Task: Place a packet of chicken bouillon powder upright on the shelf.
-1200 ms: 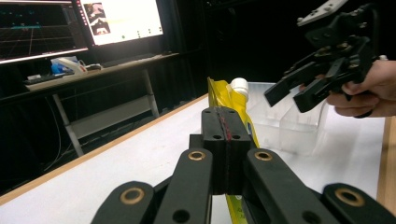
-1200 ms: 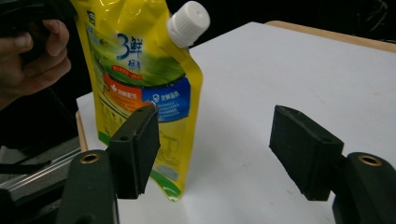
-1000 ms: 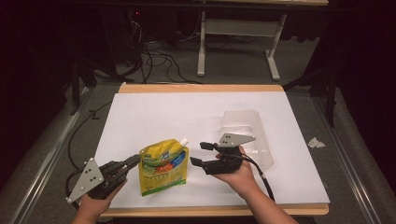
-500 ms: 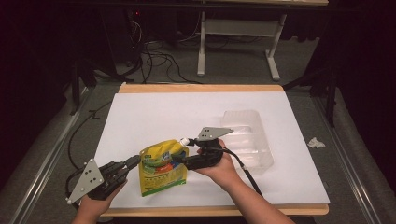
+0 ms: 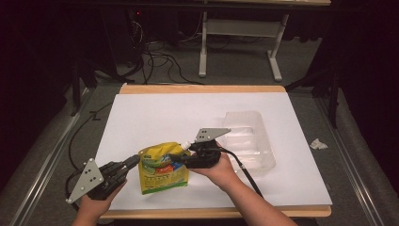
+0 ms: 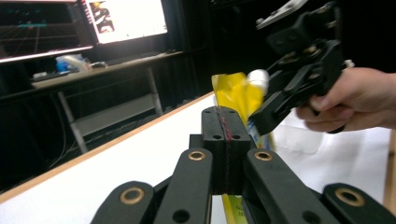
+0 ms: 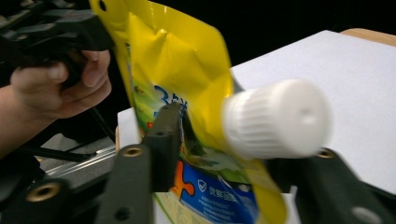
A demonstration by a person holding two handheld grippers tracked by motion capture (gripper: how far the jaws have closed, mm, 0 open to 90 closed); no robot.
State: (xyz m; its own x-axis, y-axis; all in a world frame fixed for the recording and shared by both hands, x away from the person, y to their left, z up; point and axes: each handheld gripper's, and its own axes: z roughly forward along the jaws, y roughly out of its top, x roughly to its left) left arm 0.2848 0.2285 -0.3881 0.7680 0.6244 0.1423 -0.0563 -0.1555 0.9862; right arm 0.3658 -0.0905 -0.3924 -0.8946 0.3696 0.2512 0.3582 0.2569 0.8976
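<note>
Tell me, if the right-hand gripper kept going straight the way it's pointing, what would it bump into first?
Probably the yellow pouch: the right gripper already has its jaws either side of the white cap, having just been closing on it.

The right gripper [image 5: 181, 157] has moved left from beside the tray [image 5: 249, 141] to the pouch [image 5: 163, 167]. Its jaws have just been closing, with the white cap [image 7: 275, 119] between them.

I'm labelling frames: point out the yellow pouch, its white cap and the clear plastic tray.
yellow pouch [image 5: 162, 176], high view, lower front panel.
white cap [image 7: 275, 119], right gripper view, ribbed side of it.
clear plastic tray [image 5: 263, 155], high view, right rim.
</note>
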